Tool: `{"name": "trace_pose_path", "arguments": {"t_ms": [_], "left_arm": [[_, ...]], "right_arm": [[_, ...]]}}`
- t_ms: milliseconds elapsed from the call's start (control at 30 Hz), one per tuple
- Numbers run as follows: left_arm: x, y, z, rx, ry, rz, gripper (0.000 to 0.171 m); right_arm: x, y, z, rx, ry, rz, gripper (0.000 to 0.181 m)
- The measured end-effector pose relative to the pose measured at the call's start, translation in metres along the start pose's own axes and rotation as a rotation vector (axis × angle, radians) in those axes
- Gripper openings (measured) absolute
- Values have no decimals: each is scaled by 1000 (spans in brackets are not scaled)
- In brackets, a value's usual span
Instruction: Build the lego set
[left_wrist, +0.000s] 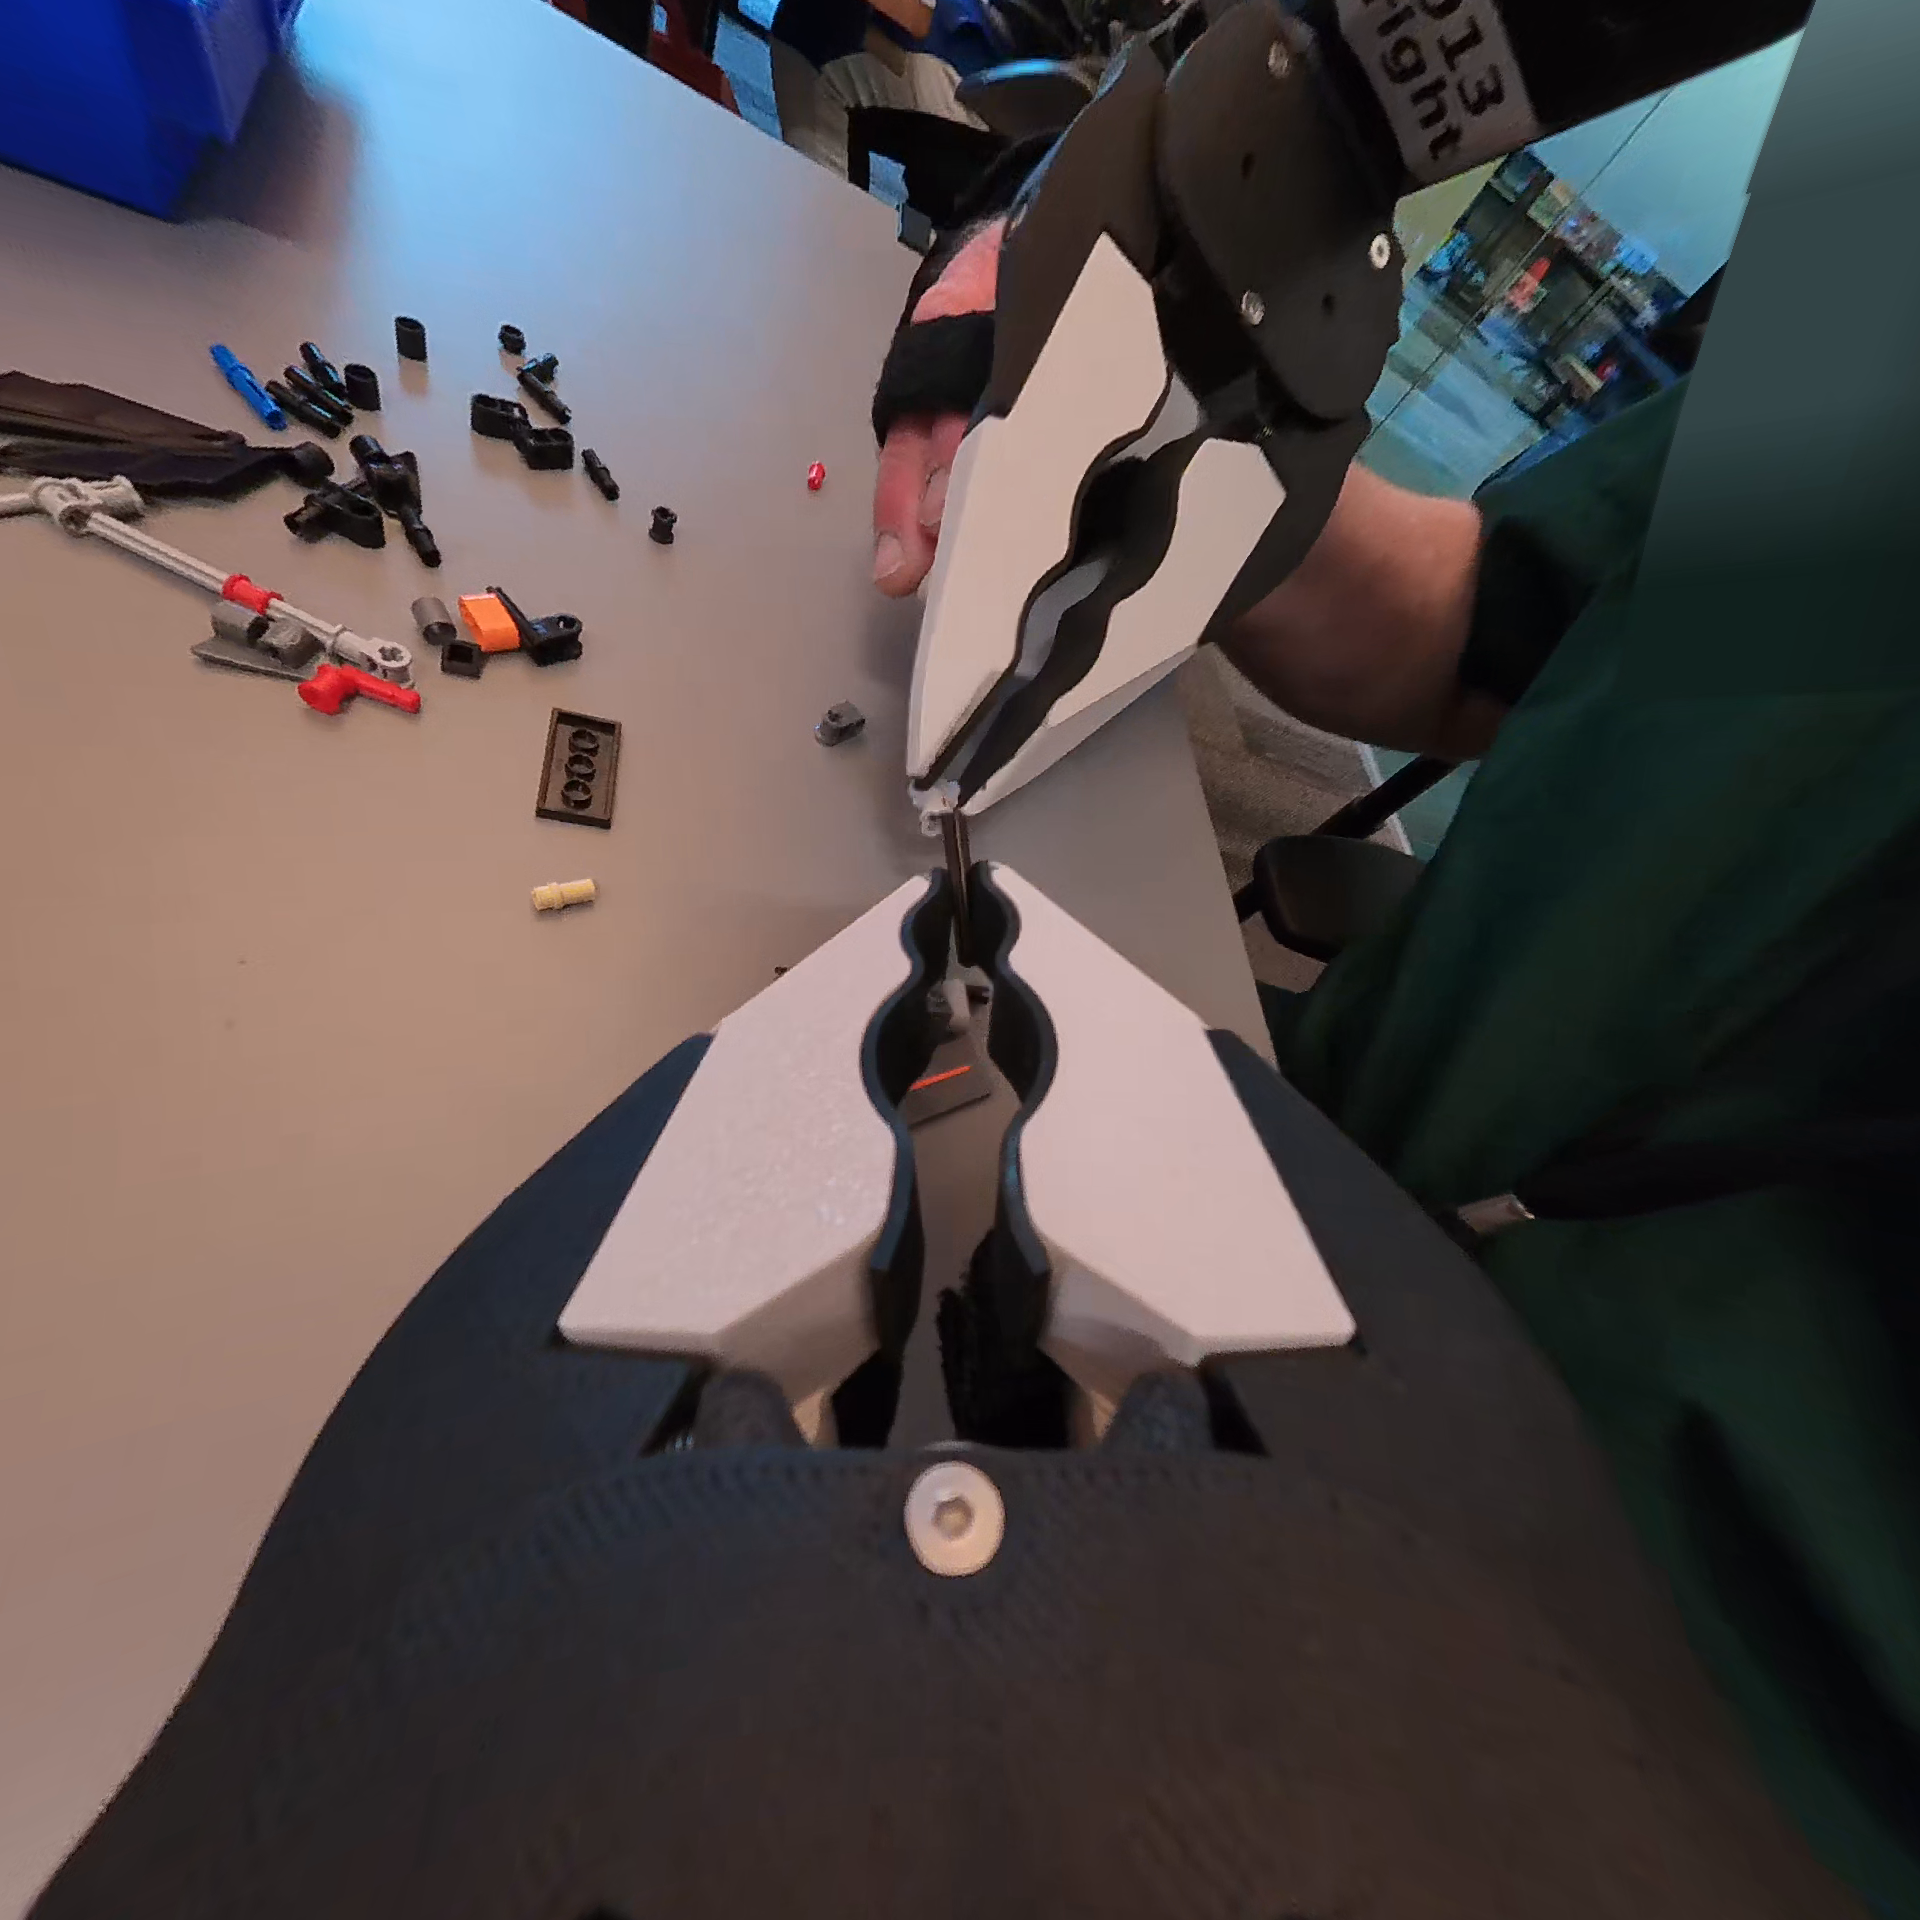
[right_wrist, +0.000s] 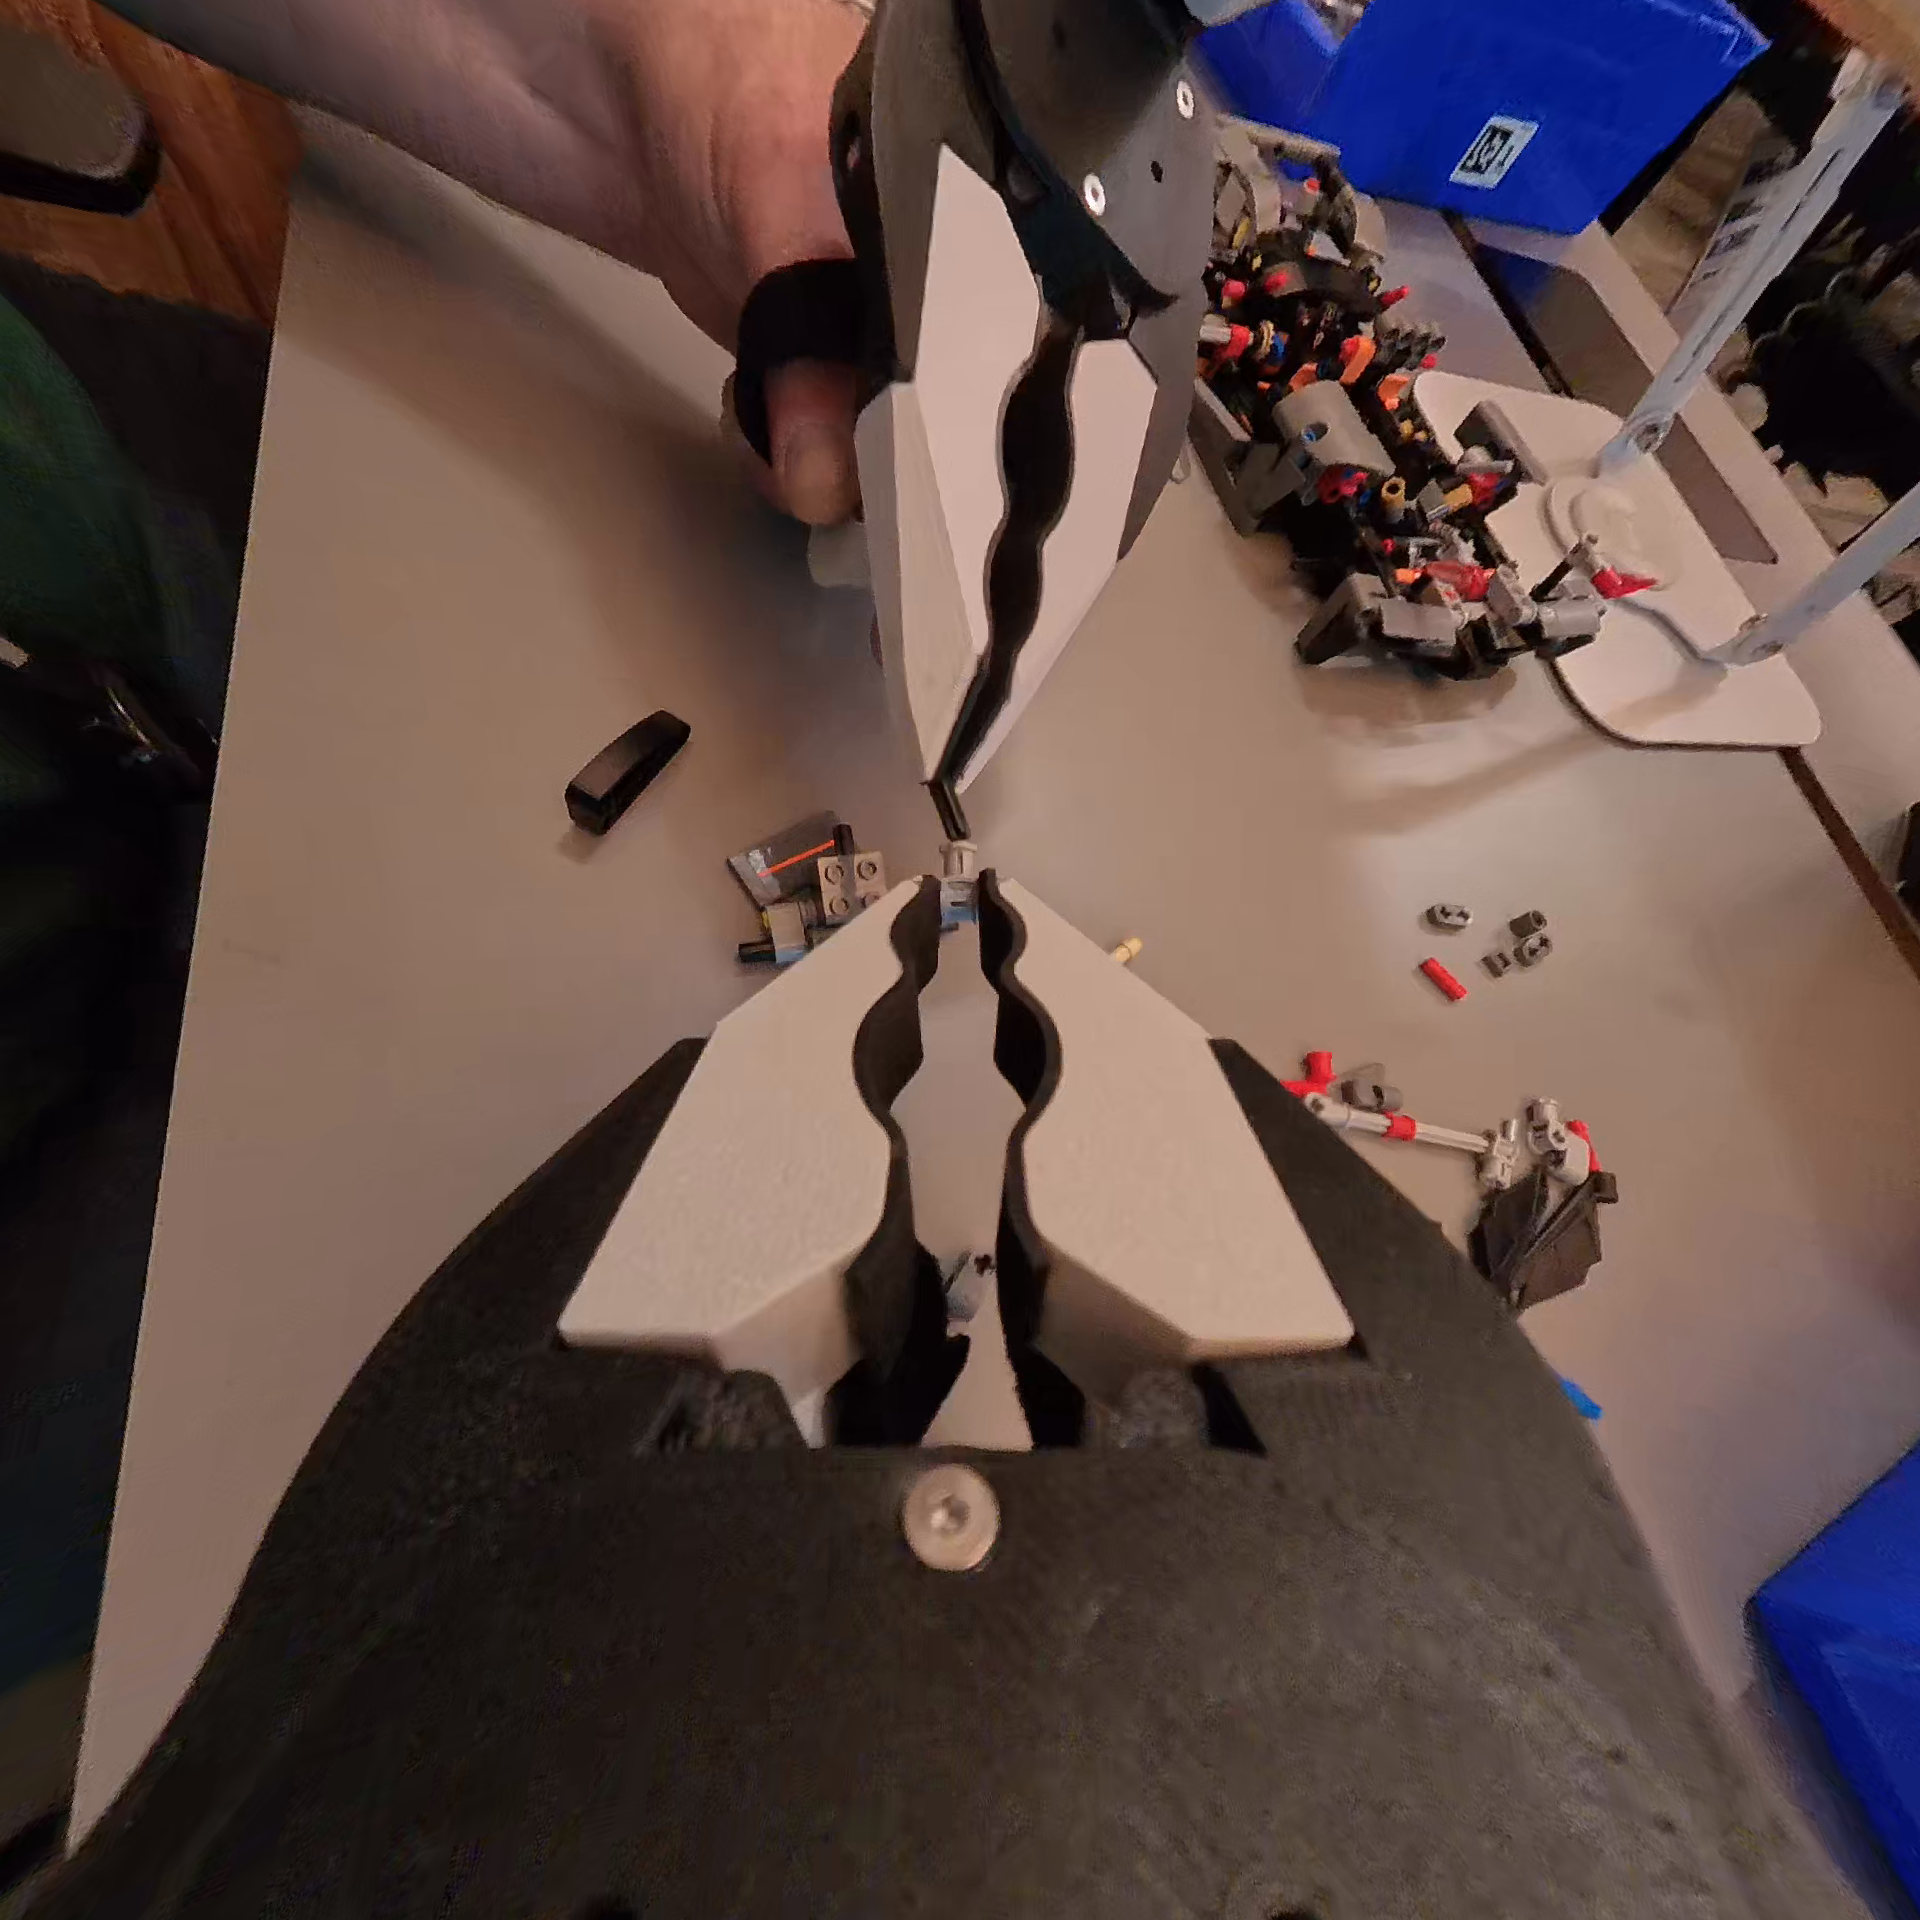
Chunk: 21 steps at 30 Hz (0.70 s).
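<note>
My left gripper (left_wrist: 956, 883) is shut on a thin black axle (left_wrist: 958, 883) that sticks out past its tips. My right gripper (right_wrist: 956, 883) is shut on a small light-grey and blue connector (right_wrist: 956, 891). The two grippers meet tip to tip just above the grey table (left_wrist: 312, 1039). The axle's free end is at the connector's grey top. In the left wrist view the right gripper (left_wrist: 935, 795) comes in from the upper right. In the right wrist view the left gripper (right_wrist: 945, 784) comes down from above with the axle (right_wrist: 951, 812).
Loose black pins (left_wrist: 364, 436), a grey rod with red parts (left_wrist: 239, 613), a dark plate (left_wrist: 579, 769) and a tan pin (left_wrist: 564, 895) lie to the left. A partly built model (right_wrist: 1382, 436), a small sub-assembly (right_wrist: 800, 883), a black curved piece (right_wrist: 627, 769) and blue bins (right_wrist: 1507, 94) are nearby. Left and right tips are no more than a few centimetres apart.
</note>
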<state>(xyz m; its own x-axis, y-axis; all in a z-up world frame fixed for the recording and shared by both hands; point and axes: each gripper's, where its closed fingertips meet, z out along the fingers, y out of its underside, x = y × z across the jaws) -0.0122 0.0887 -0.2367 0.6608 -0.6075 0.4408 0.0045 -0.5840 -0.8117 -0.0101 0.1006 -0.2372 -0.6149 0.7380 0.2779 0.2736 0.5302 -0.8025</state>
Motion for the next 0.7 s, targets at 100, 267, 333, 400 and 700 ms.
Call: {"name": "trace_pose_path", "arguments": {"t_ms": [100,267,333,400,700], "left_arm": [[-1,-1,-1,1,0,1,2],[2,-4,-2,-8,13,7,2],[2,-4,-2,-23,12,15,2],[4,-5,-4,-29,22,20,2],[15,-8,-10,-96,127,-49,2]], "right_arm": [[0,-3,-2,-2,6,-20,5],[1,-6,-4,11,17,-34,5],[0,-8,-4,20,26,-44,5],[1,-12,-5,29,51,-81,5],[-3,-21,-8,-74,149,-380,4]]}}
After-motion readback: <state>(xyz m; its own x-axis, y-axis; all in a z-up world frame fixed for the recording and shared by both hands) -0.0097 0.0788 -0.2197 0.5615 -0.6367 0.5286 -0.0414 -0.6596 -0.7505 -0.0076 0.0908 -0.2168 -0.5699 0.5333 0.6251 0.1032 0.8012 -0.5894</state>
